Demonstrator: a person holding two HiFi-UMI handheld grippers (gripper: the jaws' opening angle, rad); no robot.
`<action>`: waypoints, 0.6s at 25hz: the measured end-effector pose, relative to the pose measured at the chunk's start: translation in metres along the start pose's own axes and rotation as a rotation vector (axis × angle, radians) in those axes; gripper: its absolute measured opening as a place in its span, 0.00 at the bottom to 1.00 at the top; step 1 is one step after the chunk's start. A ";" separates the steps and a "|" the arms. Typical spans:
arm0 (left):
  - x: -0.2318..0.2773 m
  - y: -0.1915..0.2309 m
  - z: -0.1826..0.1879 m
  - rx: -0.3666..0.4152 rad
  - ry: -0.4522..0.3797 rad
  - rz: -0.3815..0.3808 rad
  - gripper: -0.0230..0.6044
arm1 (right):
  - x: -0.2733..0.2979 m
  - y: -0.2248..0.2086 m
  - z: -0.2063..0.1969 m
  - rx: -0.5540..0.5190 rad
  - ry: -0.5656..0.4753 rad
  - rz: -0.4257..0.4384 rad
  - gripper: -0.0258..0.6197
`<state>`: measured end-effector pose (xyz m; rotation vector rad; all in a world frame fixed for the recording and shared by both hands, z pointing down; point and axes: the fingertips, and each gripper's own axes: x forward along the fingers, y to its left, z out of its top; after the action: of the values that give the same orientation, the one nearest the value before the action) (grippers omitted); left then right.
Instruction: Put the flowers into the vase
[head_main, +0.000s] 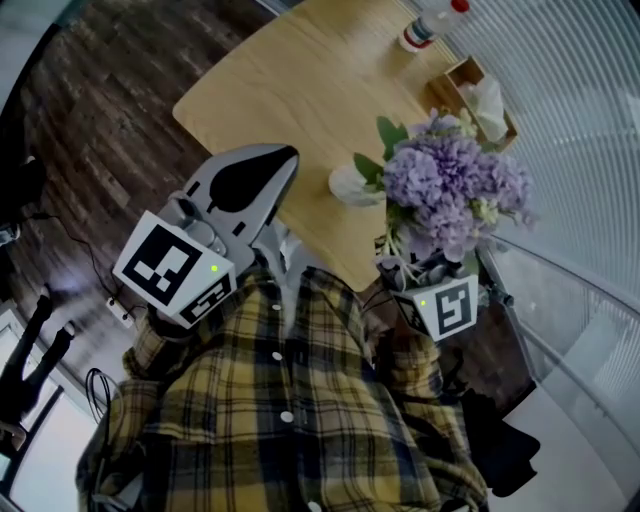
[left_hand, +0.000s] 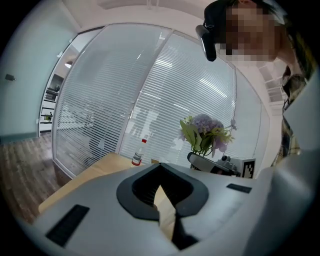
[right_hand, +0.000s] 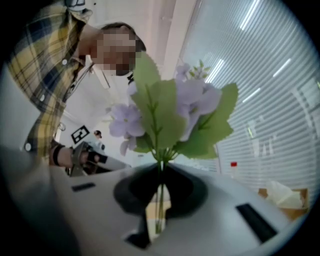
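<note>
My right gripper (head_main: 405, 263) is shut on the thin green stems of a bunch of purple flowers (head_main: 455, 190) with broad green leaves, held upright over the near right edge of the wooden table (head_main: 290, 80). In the right gripper view the stems (right_hand: 160, 200) run down between the jaws and the blooms (right_hand: 187, 97) fill the view above. A small white vase (head_main: 348, 186) stands on the table just left of the bunch. My left gripper (head_main: 283, 165) points at the table from the left, jaws together at the tips, holding nothing. The left gripper view shows the bunch (left_hand: 205, 132) off to the right.
A wooden tissue box (head_main: 480, 100) and a white bottle with a red cap (head_main: 430, 25) stand at the table's far right. A wall of slatted glass (head_main: 580, 120) runs close along the right. Dark wood floor (head_main: 100, 110) lies to the left.
</note>
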<state>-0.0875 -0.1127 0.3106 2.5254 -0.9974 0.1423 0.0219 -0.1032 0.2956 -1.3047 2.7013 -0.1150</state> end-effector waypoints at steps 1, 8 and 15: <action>0.002 -0.001 -0.001 0.000 0.004 -0.002 0.05 | 0.000 -0.002 -0.002 0.006 0.004 -0.008 0.08; 0.012 -0.013 -0.005 0.008 0.016 -0.018 0.05 | -0.006 -0.005 -0.021 -0.008 0.044 -0.006 0.08; 0.022 -0.015 -0.008 0.007 0.027 -0.020 0.05 | -0.009 -0.010 -0.043 0.022 0.114 0.007 0.08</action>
<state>-0.0606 -0.1137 0.3183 2.5322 -0.9620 0.1740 0.0283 -0.1014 0.3404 -1.3210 2.7902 -0.2240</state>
